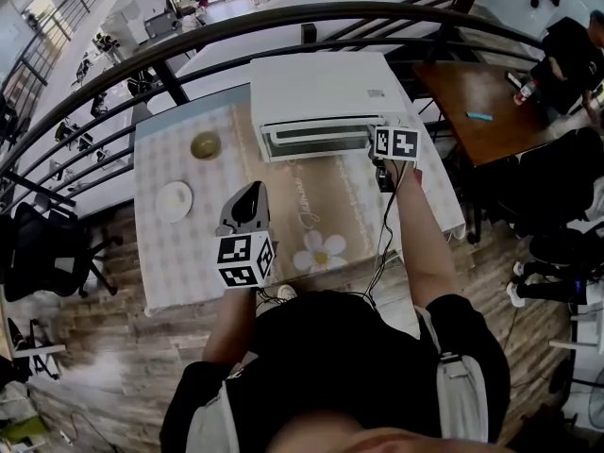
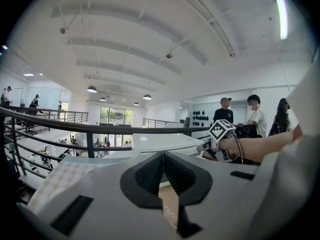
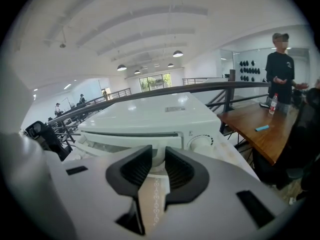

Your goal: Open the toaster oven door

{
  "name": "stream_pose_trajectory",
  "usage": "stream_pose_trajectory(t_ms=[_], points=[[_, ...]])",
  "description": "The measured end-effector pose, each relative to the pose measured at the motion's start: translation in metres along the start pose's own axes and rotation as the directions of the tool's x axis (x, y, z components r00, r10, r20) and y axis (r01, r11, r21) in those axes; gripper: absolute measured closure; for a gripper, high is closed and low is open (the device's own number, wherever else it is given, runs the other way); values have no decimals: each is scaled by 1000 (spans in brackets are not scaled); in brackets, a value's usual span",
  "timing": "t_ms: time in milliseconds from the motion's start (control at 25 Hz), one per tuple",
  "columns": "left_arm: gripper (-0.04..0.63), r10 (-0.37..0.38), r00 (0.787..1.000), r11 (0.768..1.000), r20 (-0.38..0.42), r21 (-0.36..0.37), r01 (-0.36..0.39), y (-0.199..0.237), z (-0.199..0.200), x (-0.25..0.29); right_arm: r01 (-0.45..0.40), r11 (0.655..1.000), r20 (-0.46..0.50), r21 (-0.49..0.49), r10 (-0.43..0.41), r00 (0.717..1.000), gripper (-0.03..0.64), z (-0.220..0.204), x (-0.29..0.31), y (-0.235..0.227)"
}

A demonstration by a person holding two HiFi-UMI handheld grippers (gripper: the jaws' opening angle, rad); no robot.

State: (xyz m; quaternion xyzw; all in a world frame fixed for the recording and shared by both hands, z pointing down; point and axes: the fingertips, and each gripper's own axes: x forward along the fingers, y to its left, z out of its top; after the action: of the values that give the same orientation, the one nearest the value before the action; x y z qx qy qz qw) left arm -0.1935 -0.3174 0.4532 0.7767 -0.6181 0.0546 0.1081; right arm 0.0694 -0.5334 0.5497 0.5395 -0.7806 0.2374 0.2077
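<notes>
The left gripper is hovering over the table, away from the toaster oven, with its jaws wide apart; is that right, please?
The left gripper has its jaws closed together, not wide apart, as the left gripper view shows; the rest is right.

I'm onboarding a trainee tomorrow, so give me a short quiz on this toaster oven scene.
1. True or false: the left gripper has its jaws together.
2. What stands between the jaws of the right gripper? A) a spoon B) the door handle C) a cup
3. Which sits nearer the toaster oven, the bowl or the plate?
Key: 1 true; 2 B; 3 the bowl.
</notes>
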Motion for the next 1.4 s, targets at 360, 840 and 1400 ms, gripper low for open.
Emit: stream_pose_trajectory(t_ms=[360, 840, 1400], points=[[581, -9, 1000, 1000, -2, 3, 9, -4, -1, -2, -71, 990, 35, 118, 68, 997, 526, -23, -14, 0], [581, -45, 999, 999, -17, 24, 46, -22, -9, -6, -42, 995, 68, 88, 36, 997, 529, -68, -38, 4], [581, -61, 997, 997, -42, 43, 63, -37, -15, -15, -1, 999, 26, 43, 0, 1000, 534, -122, -53, 7]])
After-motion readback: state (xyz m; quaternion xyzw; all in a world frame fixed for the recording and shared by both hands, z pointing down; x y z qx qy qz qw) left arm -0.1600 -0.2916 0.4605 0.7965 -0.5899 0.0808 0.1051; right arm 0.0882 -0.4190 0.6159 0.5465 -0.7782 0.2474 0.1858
